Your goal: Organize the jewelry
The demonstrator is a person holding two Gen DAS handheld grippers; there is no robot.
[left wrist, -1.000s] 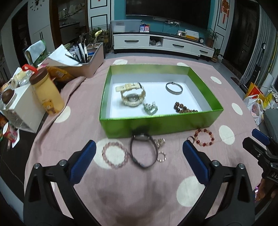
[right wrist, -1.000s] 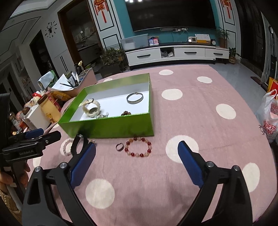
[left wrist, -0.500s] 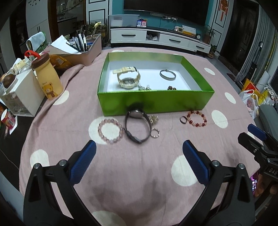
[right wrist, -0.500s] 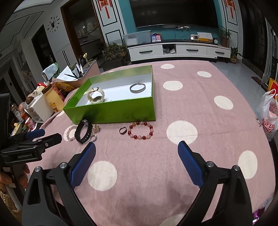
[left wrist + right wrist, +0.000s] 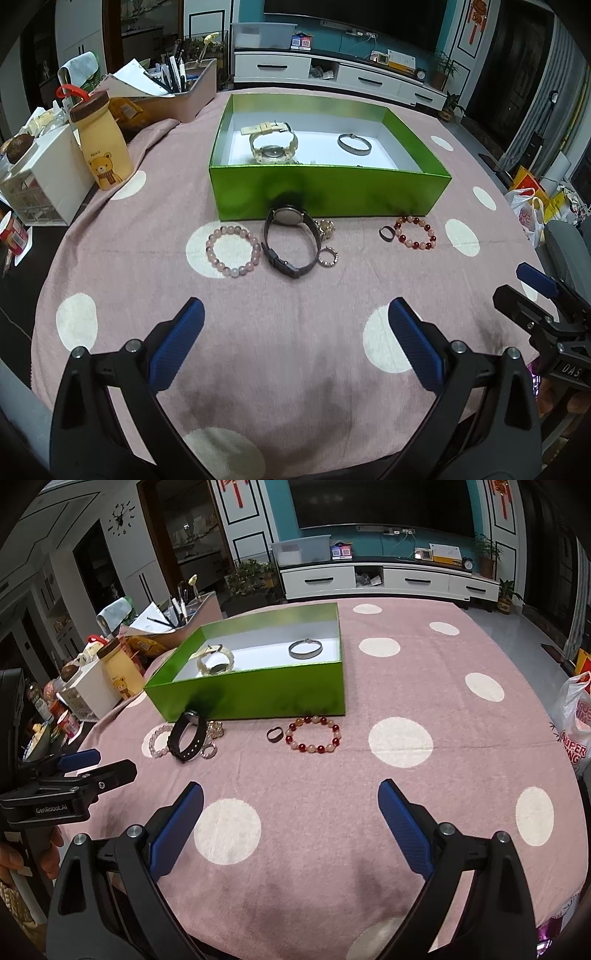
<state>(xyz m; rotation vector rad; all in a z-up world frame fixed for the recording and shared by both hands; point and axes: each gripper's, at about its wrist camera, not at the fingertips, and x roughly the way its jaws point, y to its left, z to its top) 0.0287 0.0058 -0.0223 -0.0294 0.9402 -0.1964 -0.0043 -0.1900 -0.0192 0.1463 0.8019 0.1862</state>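
- We pull both tongs back from the green box point(image 5: 328, 192). A moment ago the left tongs point(image 5: 295, 332) were close over the black watch point(image 5: 291, 240); now the watch sits far ahead of them.
- The left tongs are wide apart and hold nothing. The right tongs point(image 5: 290, 812) are wide apart too, and empty.
- Nothing on the bench point(image 5: 295, 387) has moved in this time. Only we moved.
- In the box we see a cream watch point(image 5: 273, 146) on the left and a silver bangle point(image 5: 354, 144) on the right. The front wall now hides the small things that lie low inside, so we cannot tell much about them.
- Just in front of the box, some pieces still wait on the pink cloth: the pink bead bracelet point(image 5: 232, 251), the black watch beside it, a gold piece point(image 5: 325, 227) touching the watch strap, and a sparkly ring point(image 5: 328, 256) near it.
- More to the right lie a dark ring point(image 5: 386, 233) and a red bead bracelet point(image 5: 415, 232), just beside each other.
- So we think the job is only partly done. Six pieces are still outside the box.
- We think stepping back gives us a full look, so we can choose what to grab next.
- The red bracelet and dark ring lie nearest the right tongs. The pink bracelet and black watch lie nearest the left.
- The rings are tiny and flat, so they may slip when pinched.
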